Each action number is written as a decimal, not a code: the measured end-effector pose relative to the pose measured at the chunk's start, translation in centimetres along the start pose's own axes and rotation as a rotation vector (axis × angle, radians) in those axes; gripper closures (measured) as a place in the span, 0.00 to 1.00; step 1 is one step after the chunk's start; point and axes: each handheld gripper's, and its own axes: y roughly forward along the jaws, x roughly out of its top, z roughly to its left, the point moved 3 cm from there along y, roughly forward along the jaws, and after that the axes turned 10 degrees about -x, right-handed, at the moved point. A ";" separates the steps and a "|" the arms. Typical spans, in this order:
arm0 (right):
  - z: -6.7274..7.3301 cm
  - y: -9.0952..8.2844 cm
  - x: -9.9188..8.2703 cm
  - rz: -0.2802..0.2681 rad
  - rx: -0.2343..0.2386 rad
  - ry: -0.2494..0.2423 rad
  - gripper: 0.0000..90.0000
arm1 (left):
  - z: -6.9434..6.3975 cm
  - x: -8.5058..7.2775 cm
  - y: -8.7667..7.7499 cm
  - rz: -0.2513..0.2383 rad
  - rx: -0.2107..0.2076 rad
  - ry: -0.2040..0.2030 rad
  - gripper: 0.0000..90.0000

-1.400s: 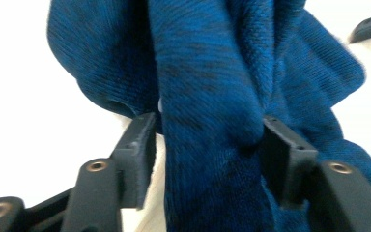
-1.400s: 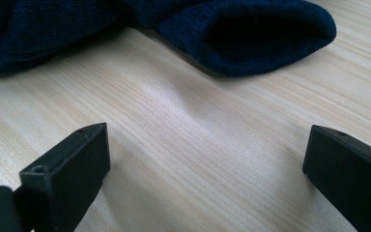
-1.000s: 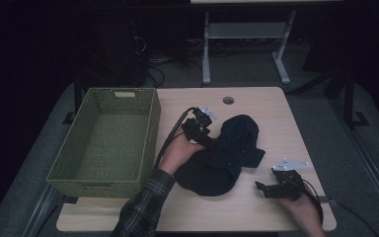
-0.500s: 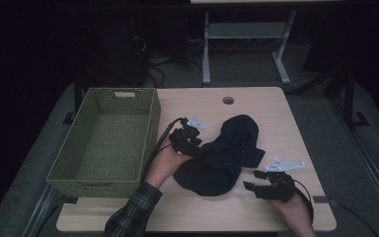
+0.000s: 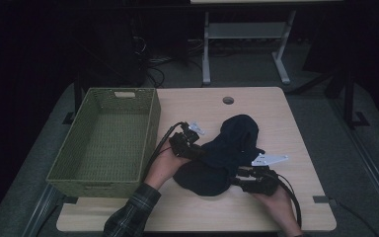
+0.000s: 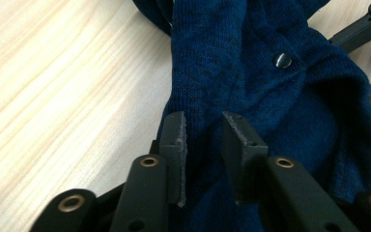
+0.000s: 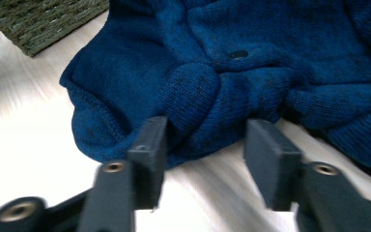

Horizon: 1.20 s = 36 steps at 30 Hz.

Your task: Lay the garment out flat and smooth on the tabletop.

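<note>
One pale wooden table, dark room.

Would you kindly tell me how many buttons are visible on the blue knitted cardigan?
2: one button lies ahead of the left gripper, another button ahead of the right gripper. They could be one button; folds may hide more.

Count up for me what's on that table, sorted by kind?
Green woven basket: 1
Dark blue knitted garment: 1
Hand-held grippers: 2, the left gripper and the right gripper
Total: 4
</note>
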 end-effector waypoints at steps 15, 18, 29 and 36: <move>-1.1 -2.2 2.0 0.003 -0.116 -0.098 0.88 | -1.2 -0.3 0.0 -0.005 -0.107 -0.026 0.97; -2.3 -3.1 2.8 -0.002 -0.149 -0.110 0.88 | -1.7 -0.5 0.0 0.001 -0.119 -0.024 0.97; -3.6 -2.5 3.8 0.033 -0.162 -0.150 0.87 | -2.2 -2.9 1.2 0.065 -0.123 -0.057 0.96; -2.2 -1.3 3.6 0.042 -0.126 -0.181 0.84 | -1.8 -3.1 0.3 0.061 -0.020 -0.046 0.77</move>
